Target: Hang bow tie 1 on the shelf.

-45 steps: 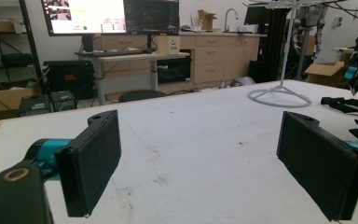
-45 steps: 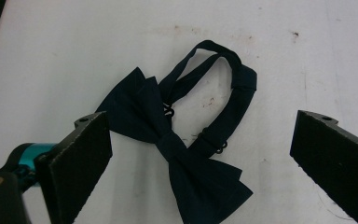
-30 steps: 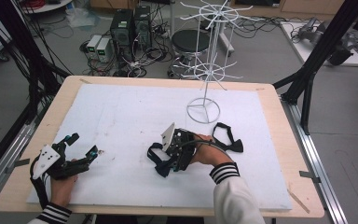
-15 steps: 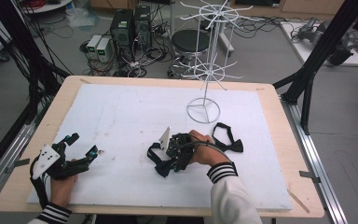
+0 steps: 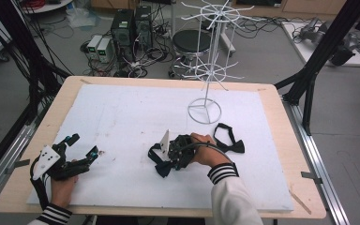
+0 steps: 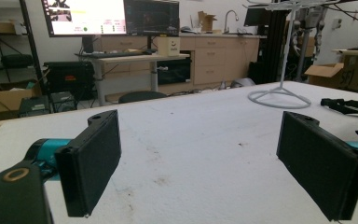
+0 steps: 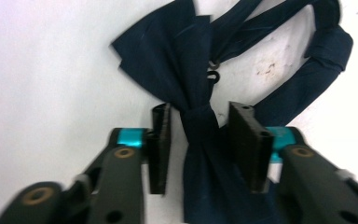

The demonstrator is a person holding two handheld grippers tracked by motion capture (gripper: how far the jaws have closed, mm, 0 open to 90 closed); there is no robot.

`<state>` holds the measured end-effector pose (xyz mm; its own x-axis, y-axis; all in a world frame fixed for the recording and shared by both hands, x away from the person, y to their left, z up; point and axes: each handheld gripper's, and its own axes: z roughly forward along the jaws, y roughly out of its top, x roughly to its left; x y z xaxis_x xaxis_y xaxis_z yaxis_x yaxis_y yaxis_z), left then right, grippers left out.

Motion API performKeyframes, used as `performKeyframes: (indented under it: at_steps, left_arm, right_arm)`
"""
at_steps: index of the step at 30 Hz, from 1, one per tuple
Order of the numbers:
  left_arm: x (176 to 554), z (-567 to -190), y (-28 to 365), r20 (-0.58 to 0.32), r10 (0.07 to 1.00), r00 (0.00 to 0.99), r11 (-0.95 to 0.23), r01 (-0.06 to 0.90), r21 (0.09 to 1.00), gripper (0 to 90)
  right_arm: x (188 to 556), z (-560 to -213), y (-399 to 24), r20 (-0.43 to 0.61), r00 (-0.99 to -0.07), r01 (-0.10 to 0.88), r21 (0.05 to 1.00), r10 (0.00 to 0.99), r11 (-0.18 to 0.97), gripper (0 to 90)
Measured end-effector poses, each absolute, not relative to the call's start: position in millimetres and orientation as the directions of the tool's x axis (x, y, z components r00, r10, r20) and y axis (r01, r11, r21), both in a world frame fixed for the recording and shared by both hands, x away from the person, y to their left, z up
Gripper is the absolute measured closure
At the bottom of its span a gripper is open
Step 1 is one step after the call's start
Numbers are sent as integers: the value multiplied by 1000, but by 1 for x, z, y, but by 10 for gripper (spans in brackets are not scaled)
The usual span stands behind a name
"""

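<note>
- The right gripper (image 7: 199,144) had its jaws narrow and just closing around the knot of the dark blue bow tie (image 7: 193,70); a thin gap on each side left pad contact uncertain.
- The bow tie lay flat on the white table cover (image 5: 122,117), near the front centre, its strap looped beside it.
- The left gripper (image 6: 214,158) rested at the front left, jaws wide, nothing between them.
- A second black bow tie (image 5: 228,139) lay near the white wire rack (image 5: 206,70).
- No brand or label was legible; text on the monitor (image 6: 86,16) was too small to read.
- The hand (image 5: 201,150) hid most of the right gripper in the high view.
</note>
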<state>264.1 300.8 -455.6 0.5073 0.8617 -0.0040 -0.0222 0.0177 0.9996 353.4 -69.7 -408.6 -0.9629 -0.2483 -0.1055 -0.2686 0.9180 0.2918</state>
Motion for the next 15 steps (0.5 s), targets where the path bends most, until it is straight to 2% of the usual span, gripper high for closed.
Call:
performKeyframes:
  at_steps: [3, 15]
  left_arm:
    - [264, -456, 301, -4, 861, 508, 17, -21, 1000, 142]
    - [264, -456, 301, -4, 861, 508, 18, -23, 1000, 142]
  right_arm:
    - [354, -410, -69, -93, -957, -290, 277, -275, 916, 730]
    - [353, -406, -69, -94, -962, -274, 309, -258, 911, 749]
